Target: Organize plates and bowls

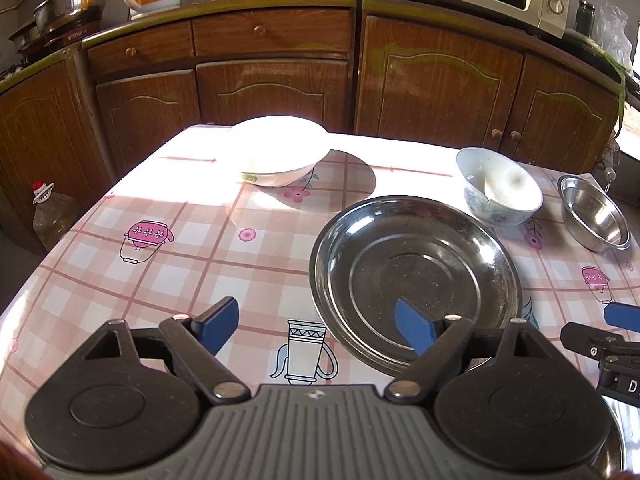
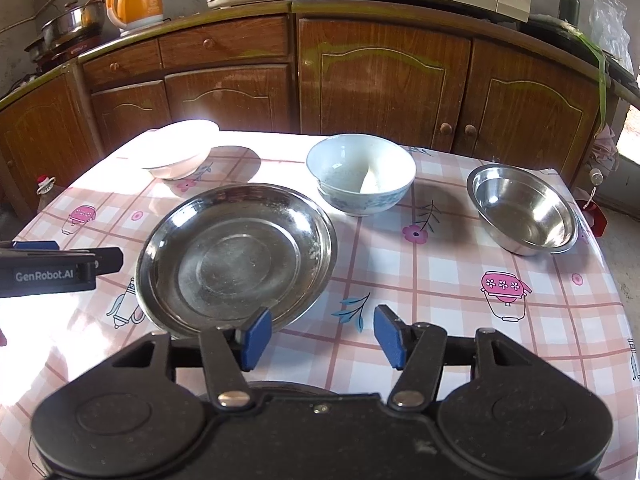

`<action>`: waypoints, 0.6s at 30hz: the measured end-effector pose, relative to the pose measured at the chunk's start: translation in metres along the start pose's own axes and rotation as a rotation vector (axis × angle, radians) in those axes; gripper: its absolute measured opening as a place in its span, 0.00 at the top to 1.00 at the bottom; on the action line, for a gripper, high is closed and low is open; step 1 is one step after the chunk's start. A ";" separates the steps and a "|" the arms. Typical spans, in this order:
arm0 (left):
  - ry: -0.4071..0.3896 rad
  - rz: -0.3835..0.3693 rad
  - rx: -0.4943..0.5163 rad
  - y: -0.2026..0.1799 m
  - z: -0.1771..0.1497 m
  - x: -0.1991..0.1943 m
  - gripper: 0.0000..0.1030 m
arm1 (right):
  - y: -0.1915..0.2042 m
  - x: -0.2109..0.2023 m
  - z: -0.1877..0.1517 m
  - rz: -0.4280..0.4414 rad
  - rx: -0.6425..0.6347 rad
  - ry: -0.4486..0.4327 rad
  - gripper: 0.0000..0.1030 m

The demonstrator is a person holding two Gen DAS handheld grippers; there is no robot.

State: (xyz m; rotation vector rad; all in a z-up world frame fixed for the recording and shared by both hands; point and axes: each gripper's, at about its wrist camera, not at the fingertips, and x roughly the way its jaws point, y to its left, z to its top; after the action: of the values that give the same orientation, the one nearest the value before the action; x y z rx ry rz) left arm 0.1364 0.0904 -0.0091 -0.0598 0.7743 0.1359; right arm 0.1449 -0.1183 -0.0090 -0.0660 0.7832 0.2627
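Four dishes sat apart on the checked table [image 2: 460, 280]: steel plate [image 2: 236, 256] at centre left of the right view, blue bowl [image 2: 362, 180] above and right of it, steel bowl [image 2: 524, 216] at the far right, white bowl [image 1: 280, 152] at the top centre of the left view, washed out by sun glare.

Left gripper [image 1: 316, 330] stood spread and empty, its right pad over the plate's near rim. Right gripper [image 2: 322, 336] also spread and empty, its left pad at the plate's near edge.

Risks, as judged:
- Both claws near one plate; they could clash.
- Thin, slick steel rim; a shallow pinch could slip.
- Glossy cloth; a nudged plate could slide into the blue bowl.
- Glare hid the white bowl's rim; a reach there could misjudge it.
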 end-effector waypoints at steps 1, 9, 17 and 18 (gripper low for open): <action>0.001 -0.002 0.000 0.000 0.000 0.001 0.15 | 0.000 0.002 0.000 -0.003 0.002 0.003 0.32; 0.010 0.000 0.003 0.002 0.001 0.010 0.14 | -0.003 0.013 0.002 -0.009 0.014 0.017 0.30; 0.012 0.003 0.005 0.002 0.004 0.017 0.13 | -0.007 0.024 0.005 -0.013 0.017 0.029 0.30; 0.013 0.002 0.005 0.003 0.005 0.018 0.13 | -0.007 0.026 0.005 -0.013 0.019 0.031 0.30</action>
State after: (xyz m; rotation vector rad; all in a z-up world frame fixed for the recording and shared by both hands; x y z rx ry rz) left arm 0.1521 0.0954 -0.0186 -0.0554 0.7875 0.1362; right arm 0.1677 -0.1192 -0.0237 -0.0575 0.8156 0.2428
